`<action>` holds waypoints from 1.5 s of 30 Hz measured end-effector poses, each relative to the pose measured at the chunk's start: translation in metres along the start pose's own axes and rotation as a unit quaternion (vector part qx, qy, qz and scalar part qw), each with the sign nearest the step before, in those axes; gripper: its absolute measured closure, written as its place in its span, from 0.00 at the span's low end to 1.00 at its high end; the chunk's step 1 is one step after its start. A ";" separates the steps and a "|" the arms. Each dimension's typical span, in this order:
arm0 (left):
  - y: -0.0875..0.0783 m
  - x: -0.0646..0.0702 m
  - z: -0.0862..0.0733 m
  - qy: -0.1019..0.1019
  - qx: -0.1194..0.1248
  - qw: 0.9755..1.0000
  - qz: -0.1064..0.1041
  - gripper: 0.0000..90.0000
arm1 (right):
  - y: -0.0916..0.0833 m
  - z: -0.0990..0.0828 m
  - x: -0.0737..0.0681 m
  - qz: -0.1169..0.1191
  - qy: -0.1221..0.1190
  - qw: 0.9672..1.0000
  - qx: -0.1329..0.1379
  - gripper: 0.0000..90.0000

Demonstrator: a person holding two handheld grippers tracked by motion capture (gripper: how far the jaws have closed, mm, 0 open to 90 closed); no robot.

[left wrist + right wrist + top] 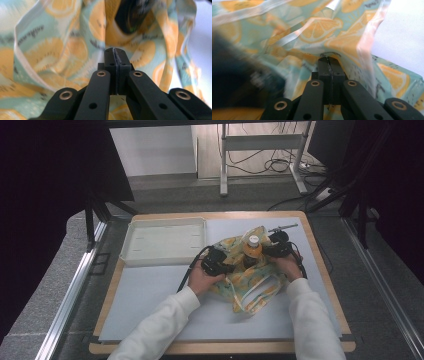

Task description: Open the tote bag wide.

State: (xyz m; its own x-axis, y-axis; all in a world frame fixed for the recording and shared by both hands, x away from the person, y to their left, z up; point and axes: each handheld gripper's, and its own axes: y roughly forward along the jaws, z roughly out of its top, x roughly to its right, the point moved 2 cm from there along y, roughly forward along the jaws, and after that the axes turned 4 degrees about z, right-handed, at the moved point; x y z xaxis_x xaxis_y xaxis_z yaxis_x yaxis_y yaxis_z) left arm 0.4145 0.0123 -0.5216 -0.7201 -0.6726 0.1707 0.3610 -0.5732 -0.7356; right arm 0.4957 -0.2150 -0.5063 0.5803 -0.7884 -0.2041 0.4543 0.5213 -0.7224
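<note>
I have the orange-patterned cloth bag (250, 277) lying right of the table's (150, 290) middle, closer to the right edge than the left, with a bottle (253, 251) standing upright in its far part, white cap up. The bag's white straps trail toward the near edge. A white tray (164, 241) sits at the far left corner, its right end near the bag but apart from it. The near half of the table in front of my sleeves is bare mat, and so is the strip between the bag and the right edge.

My left gripper (218, 262) comes in from the left of the bottle, forearm angled from the near edge toward the middle. In the left gripper view its jaws are pressed together on a fold of the bag's cloth (75, 50), with the dark bottle opening beyond them.

My right gripper (278, 246) sits on the bottle's right, hand curled over it, forearm running in from the near right corner. In the right gripper view its jaws are likewise clamped together on the fabric (322, 27), with bare mat at the upper right.
</note>
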 end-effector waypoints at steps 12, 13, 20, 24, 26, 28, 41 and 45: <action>0.000 -0.006 -0.024 -0.003 -0.022 1.000 -0.023 1.00 | 0.017 0.007 0.030 -0.052 0.039 0.998 -0.004 0.99; -0.001 -0.006 -0.024 -0.006 -0.018 1.000 -0.025 1.00 | 0.019 0.006 0.032 -0.050 0.046 0.998 -0.004 0.99; -0.014 -0.007 -0.020 -0.007 0.020 0.999 -0.032 1.00 | 0.007 0.009 0.019 -0.036 0.032 0.999 0.020 0.99; -0.031 -0.003 -0.015 -0.004 0.055 0.998 -0.036 1.00 | -0.014 0.013 0.007 -0.026 0.017 0.999 0.044 0.99; -0.041 -0.002 -0.013 0.000 0.069 0.997 -0.038 1.00 | -0.026 0.011 0.001 -0.025 0.004 0.998 0.053 0.99; -0.050 -0.002 -0.012 0.004 0.084 0.996 -0.037 1.00 | -0.038 0.008 -0.004 -0.031 -0.004 0.998 0.054 0.99; -0.091 -0.003 -0.024 -0.013 0.120 0.992 -0.027 0.99 | -0.100 -0.027 -0.030 -0.015 -0.041 0.992 0.115 0.99; -0.097 -0.002 -0.034 -0.017 0.116 0.993 -0.024 0.98 | -0.105 -0.038 -0.037 -0.006 -0.051 0.991 0.124 0.99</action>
State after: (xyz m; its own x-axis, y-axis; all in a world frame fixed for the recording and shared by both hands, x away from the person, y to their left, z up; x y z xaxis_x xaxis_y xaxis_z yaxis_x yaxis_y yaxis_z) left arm 0.3603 0.0850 -0.4732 -0.7210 -0.6551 0.2257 0.4567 -0.6942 -0.5563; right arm 0.4010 -0.2524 -0.4481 0.6326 -0.7651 -0.1199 0.6070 0.5861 -0.5367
